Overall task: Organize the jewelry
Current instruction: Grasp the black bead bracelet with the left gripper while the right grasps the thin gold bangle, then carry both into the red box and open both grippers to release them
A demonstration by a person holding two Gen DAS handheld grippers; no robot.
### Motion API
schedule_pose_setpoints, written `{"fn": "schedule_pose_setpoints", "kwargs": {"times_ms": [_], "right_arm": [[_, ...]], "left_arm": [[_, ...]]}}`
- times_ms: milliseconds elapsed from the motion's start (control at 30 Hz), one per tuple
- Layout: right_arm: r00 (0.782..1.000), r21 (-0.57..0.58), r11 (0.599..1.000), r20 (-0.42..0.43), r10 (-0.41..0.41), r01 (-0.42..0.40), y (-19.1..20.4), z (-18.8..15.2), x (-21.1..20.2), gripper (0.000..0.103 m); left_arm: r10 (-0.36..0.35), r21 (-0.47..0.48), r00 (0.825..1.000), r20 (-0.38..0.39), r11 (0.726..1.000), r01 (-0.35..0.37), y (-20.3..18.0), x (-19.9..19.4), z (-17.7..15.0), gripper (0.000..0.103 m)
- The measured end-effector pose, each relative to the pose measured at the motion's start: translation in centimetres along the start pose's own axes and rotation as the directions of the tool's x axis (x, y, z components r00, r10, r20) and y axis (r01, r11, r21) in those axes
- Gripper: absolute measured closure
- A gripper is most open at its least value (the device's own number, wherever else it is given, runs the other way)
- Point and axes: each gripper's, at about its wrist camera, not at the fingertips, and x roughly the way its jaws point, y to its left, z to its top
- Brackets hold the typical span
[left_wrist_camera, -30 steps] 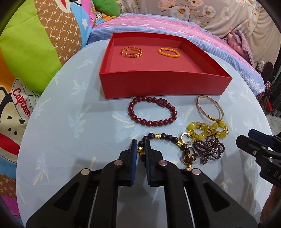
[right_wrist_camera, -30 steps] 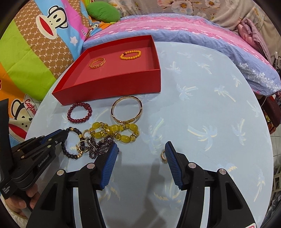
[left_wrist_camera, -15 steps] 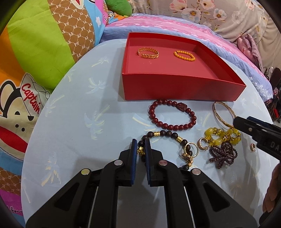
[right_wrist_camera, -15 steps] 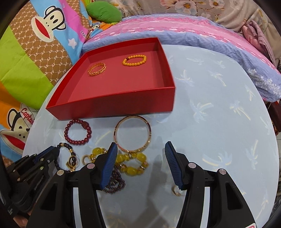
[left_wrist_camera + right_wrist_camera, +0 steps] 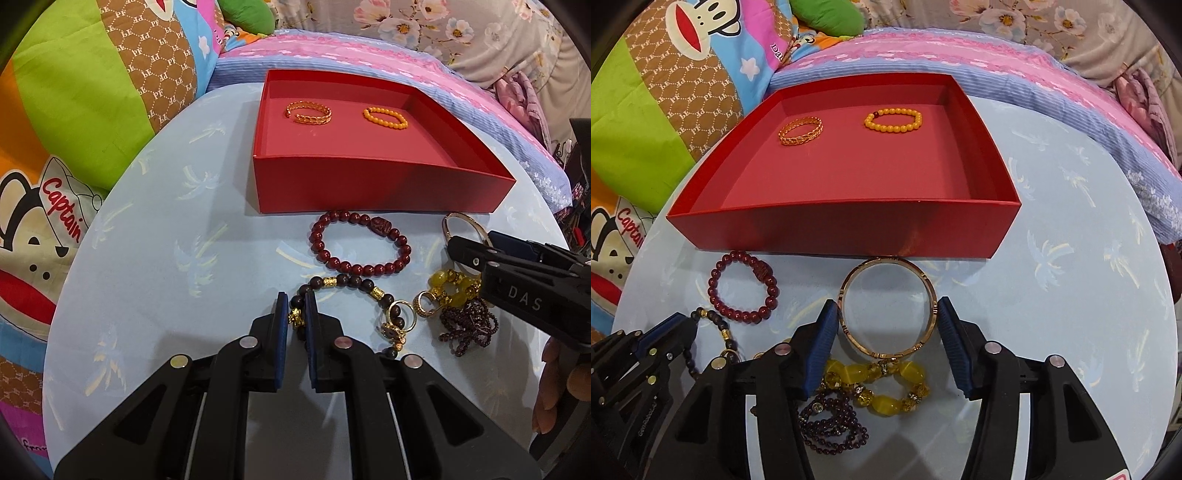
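A red box (image 5: 369, 184) (image 5: 831, 229) at the back of the table holds a gold chain bracelet (image 5: 800, 130) and an orange bead bracelet (image 5: 893, 120). In front of it lie a dark red bead bracelet (image 5: 369, 268), a gold bangle (image 5: 890, 355), a yellow bead bracelet (image 5: 882, 373) and a purple bead cluster (image 5: 831, 424). My left gripper (image 5: 296, 302) is shut on a dark bracelet with gold beads (image 5: 354, 282). My right gripper (image 5: 887, 306) is open; its pads straddle the bangle, very close to its sides.
The round light-blue table (image 5: 166, 258) with a palm pattern is ringed by colourful cushions (image 5: 92, 110) on the left and a pink and blue pillow (image 5: 1052, 85) behind. Two gold rings (image 5: 424, 302) lie tangled by the dark bracelet. A hand (image 5: 554, 387) shows at the right edge.
My right gripper moved forward over the jewellery pile until the gold bangle sat between its fingers. My left gripper kept its grip on the dark bracelet and hardly moved.
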Motion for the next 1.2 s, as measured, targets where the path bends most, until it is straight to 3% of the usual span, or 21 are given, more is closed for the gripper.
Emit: {"fn": "schedule_pose_setpoints", "kwargs": {"times_ms": [133,600,767,967,1067,1200], "right_arm": [[1.000,0.010,1.000,0.003,0.006,-0.006,-0.3,-0.2,-0.4,0.050],[0.995,0.064,0.995,0.071,0.077,-0.082,-1.2,-1.3,-5.9,0.050],[0.991,0.067,0.993,0.092,0.094,-0.100,-1.3,-1.3,-6.9,0.050],[0.989,0.080,0.990,0.107,0.104,-0.113,-1.8,-1.1,-7.5,0.050],[0.989,0.086,0.990,0.107,0.105,-0.115,-2.0,-1.1,-7.4,0.050],[0.989,0.094,0.989,0.098,0.107,-0.116,-2.5,-1.4,-7.2,0.050]], "left_arm": [[-0.036,-0.019,0.999,-0.012,0.999,0.036,0.2,-0.4,0.2,0.094],[-0.129,0.029,0.986,0.101,0.991,0.127,-2.0,-6.6,1.9,0.094],[-0.195,0.047,0.971,0.141,0.981,0.190,-3.1,-8.9,3.2,0.098],[-0.216,0.080,0.955,0.202,0.976,0.204,-3.9,-11.3,4.7,0.098],[-0.208,0.071,0.958,0.199,0.978,0.197,-3.6,-11.1,4.8,0.098],[-0.174,0.057,0.974,0.143,0.984,0.167,-3.3,-9.1,4.0,0.095]]}}
